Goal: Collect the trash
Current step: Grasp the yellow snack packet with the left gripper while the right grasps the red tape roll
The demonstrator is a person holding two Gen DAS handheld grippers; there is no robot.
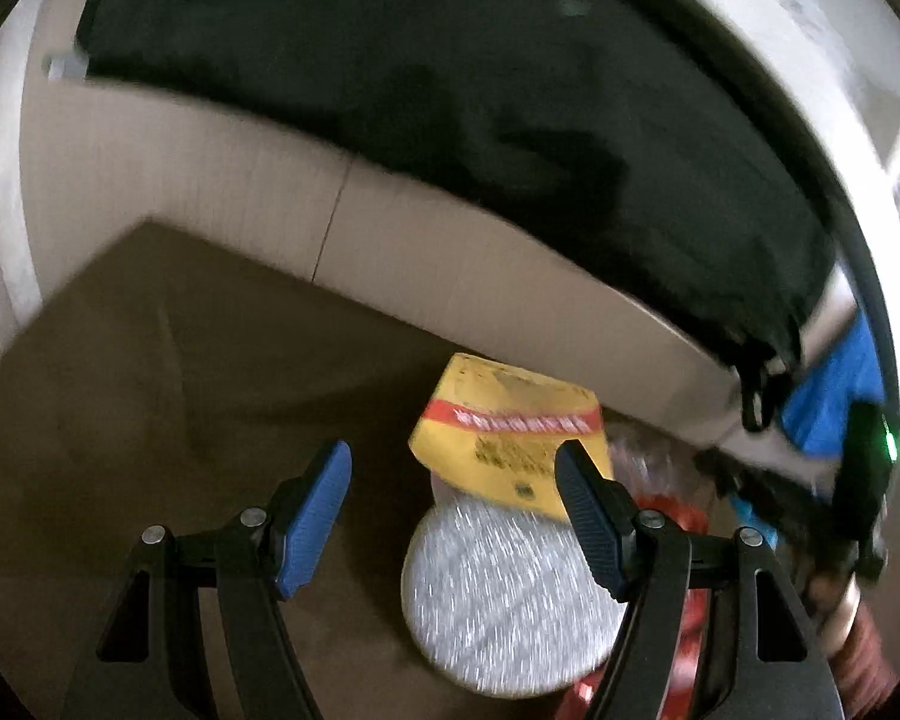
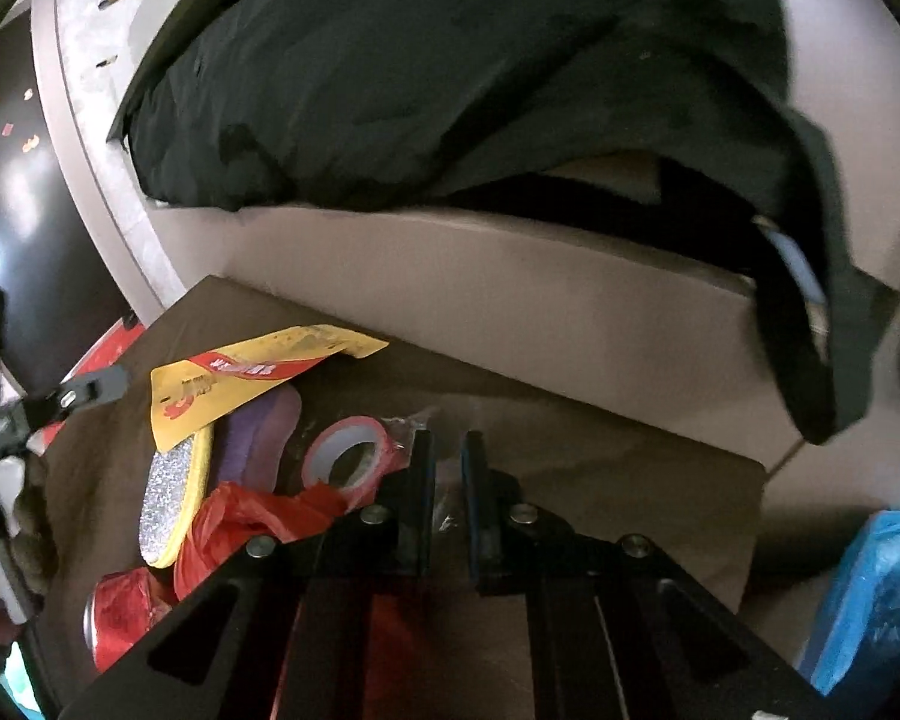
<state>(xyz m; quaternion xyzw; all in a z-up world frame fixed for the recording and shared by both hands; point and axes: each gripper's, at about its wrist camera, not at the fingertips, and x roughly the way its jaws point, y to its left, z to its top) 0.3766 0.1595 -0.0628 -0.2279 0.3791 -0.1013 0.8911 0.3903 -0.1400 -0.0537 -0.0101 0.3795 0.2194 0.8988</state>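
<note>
Two grippers: the left gripper [image 1: 453,531] gapes empty over the light, stiff yellow card pack [image 1: 504,444]; right gripper [image 2: 448,495] is closed, seemingly pinching thin, slippery clear wrapper [image 2: 448,480].

We note matt brown cardboard box [image 1: 150,360], glittery rough file pad [image 1: 504,594] on glossy yellow card [image 1: 504,420], crinkled glossy red plastic bag [image 2: 252,516], matt black cloth [image 2: 450,72].

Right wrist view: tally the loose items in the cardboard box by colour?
Red: 3, plastic bag, crushed can, tape roll
Yellow: 1, glittery pad with yellow card
Purple: 1, sponge
Total: 5
</note>
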